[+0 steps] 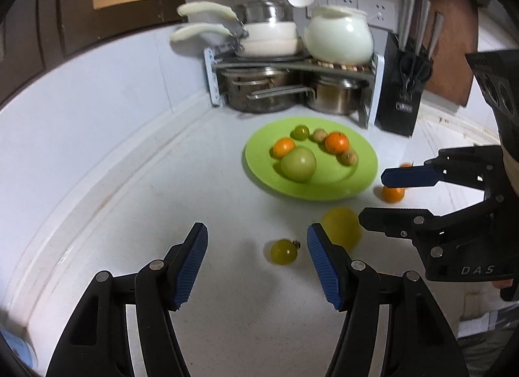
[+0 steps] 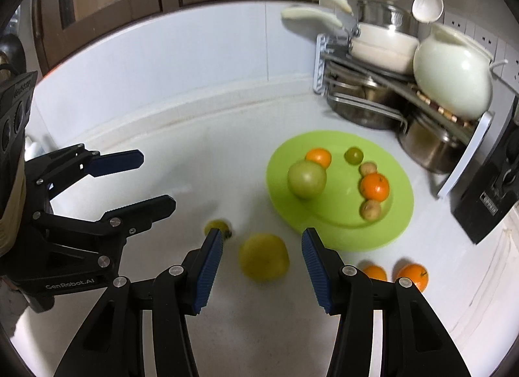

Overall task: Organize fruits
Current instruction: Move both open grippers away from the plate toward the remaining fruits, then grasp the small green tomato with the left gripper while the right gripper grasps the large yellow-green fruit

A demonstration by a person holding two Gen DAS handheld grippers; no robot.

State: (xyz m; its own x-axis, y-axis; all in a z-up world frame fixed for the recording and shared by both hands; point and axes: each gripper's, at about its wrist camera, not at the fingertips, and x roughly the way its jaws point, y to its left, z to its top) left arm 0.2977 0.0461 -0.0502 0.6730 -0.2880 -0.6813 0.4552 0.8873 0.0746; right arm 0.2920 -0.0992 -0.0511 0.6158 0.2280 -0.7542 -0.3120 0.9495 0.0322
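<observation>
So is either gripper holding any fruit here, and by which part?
Nothing is held. Left gripper and right gripper are both open above loose fruit on the counter.

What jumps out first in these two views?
The bright green plate in front of the pot rack, holding oranges, green fruit and small brown ones. Next, the loose fruit on the white counter nearer the camera: a big yellow fruit in line with the open right gripper, and a small green fruit ahead of the open left gripper.
</observation>
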